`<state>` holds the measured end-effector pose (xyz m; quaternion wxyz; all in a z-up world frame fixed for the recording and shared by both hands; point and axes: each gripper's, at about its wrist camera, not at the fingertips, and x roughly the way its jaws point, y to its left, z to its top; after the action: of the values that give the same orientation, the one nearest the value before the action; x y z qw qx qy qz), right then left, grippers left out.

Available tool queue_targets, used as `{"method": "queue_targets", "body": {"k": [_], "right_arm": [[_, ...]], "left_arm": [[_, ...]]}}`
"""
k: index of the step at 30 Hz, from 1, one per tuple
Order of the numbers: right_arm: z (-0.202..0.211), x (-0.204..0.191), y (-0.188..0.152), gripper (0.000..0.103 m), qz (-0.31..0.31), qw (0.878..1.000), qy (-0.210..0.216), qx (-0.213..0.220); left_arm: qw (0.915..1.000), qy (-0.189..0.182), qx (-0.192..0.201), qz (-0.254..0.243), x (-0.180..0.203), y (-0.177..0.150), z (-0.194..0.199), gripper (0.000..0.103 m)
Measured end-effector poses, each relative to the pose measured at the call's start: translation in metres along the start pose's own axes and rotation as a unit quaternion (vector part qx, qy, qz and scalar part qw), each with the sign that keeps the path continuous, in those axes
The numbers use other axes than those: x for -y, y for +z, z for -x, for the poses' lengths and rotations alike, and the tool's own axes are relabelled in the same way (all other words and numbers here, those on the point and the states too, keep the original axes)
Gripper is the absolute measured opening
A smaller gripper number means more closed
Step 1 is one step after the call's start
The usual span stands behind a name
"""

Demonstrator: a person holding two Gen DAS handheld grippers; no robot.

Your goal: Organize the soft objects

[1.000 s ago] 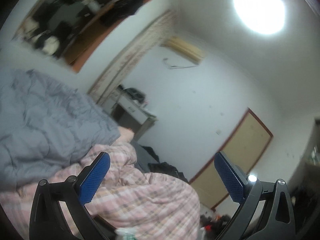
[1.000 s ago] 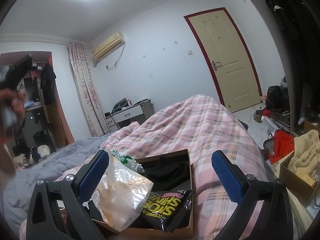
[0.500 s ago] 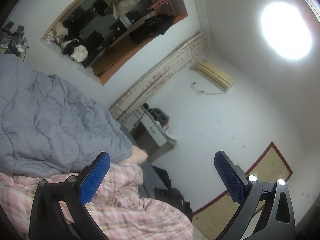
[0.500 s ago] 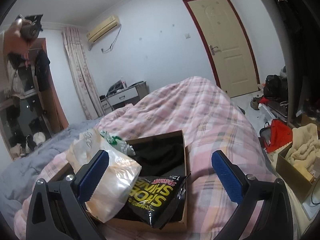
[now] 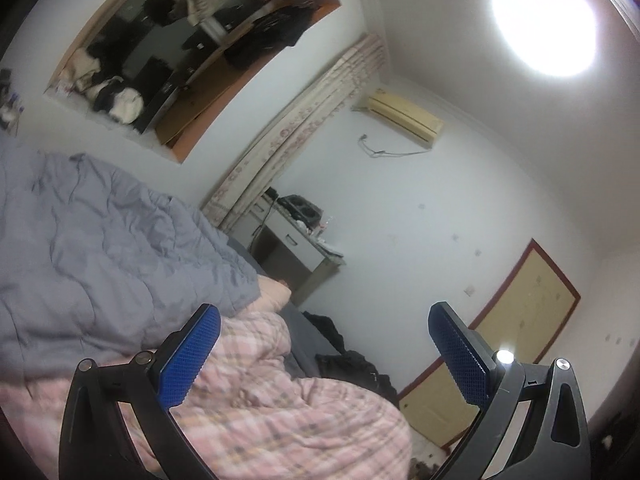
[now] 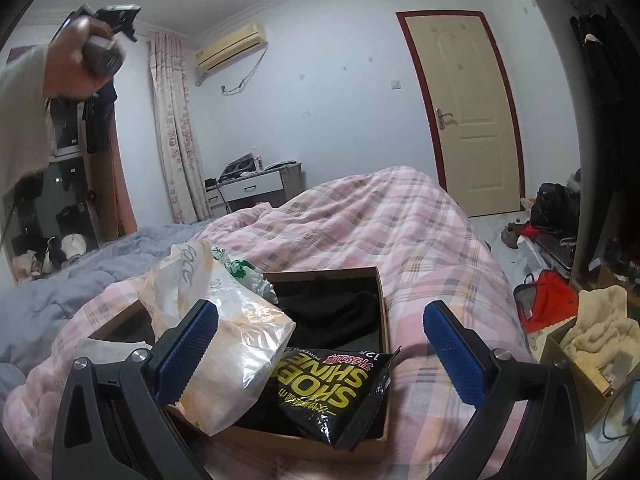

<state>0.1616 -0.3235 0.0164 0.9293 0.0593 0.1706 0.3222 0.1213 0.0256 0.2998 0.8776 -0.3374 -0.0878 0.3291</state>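
A cardboard box (image 6: 382,312) lies on the pink plaid quilt (image 6: 384,224) in the right wrist view. It holds a clear plastic bag (image 6: 236,344), a black "Shoe Shine" packet (image 6: 336,384) and a dark soft item (image 6: 336,312). My right gripper (image 6: 320,344) is open and empty, just above the near side of the box. My left gripper (image 5: 324,352) is open and empty, held high and tilted, facing the far wall over the pink plaid quilt (image 5: 280,412) and the grey quilt (image 5: 100,248). It shows raised at the upper left of the right wrist view (image 6: 108,32).
A desk (image 6: 256,188) stands by the curtain (image 6: 176,128) at the far wall. A closed door (image 6: 464,108) is at the right. On the floor at the right are a red bag (image 6: 548,292) and a box with a cream blanket (image 6: 596,332).
My left gripper has swung up and turned, so its view moved from the quilts toward the wall and ceiling. My right gripper has dipped a little closer to the box.
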Motion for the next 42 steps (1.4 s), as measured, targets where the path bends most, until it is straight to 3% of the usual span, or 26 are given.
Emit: {"method": "queue_targets", "body": {"k": [3,6,10,15,18,21,23,24,27,31,35,42], "right_arm": [[0.0,0.006,0.001,0.102,-0.016,1.0,0.006,-0.002],[-0.003,0.014,0.001,0.102,-0.041,0.999,0.008,-0.008],[-0.001,0.03,0.0,0.102,-0.088,0.996,0.012,-0.001],[-0.012,0.038,0.0,0.102,-0.124,0.992,0.013,-0.02],[-0.013,0.027,0.0,0.102,-0.104,0.994,0.001,-0.026],[-0.008,0.017,0.001,0.102,-0.079,0.997,-0.012,-0.021],[-0.006,0.011,0.002,0.102,-0.064,0.998,-0.02,-0.016],[-0.006,0.008,0.001,0.102,-0.056,0.998,-0.026,-0.016],[-0.008,0.001,0.0,0.102,-0.031,0.999,-0.034,-0.02],[-0.008,0.0,-0.001,0.102,-0.017,0.999,-0.039,-0.019],[-0.009,0.004,0.001,0.102,-0.025,0.999,-0.041,-0.022],[-0.007,0.005,0.002,0.102,-0.038,0.998,-0.042,-0.017]], "left_arm": [[0.9997,-0.009,-0.003,-0.025,-0.03,0.005,0.014,0.103],[0.9967,-0.042,-0.035,-0.061,-0.061,0.0,0.03,0.103],[0.9809,-0.097,-0.085,-0.146,-0.104,-0.031,0.061,0.103],[0.9617,-0.148,-0.083,-0.215,-0.162,-0.081,0.107,0.103],[0.9535,-0.17,-0.099,-0.228,-0.185,-0.103,0.121,0.103],[0.9488,-0.2,-0.139,-0.201,-0.204,-0.126,0.13,0.103],[0.9365,-0.232,-0.186,-0.185,-0.21,-0.147,0.128,0.103],[0.9258,-0.245,-0.216,-0.19,-0.211,-0.159,0.126,0.103],[0.9057,-0.251,-0.256,-0.226,-0.211,-0.189,0.129,0.103],[0.8703,-0.263,-0.279,-0.309,-0.203,-0.23,0.14,0.103],[0.8482,-0.27,-0.287,-0.354,-0.192,-0.245,0.147,0.103],[0.8073,-0.314,-0.319,-0.384,-0.187,-0.26,0.146,0.103]]}}
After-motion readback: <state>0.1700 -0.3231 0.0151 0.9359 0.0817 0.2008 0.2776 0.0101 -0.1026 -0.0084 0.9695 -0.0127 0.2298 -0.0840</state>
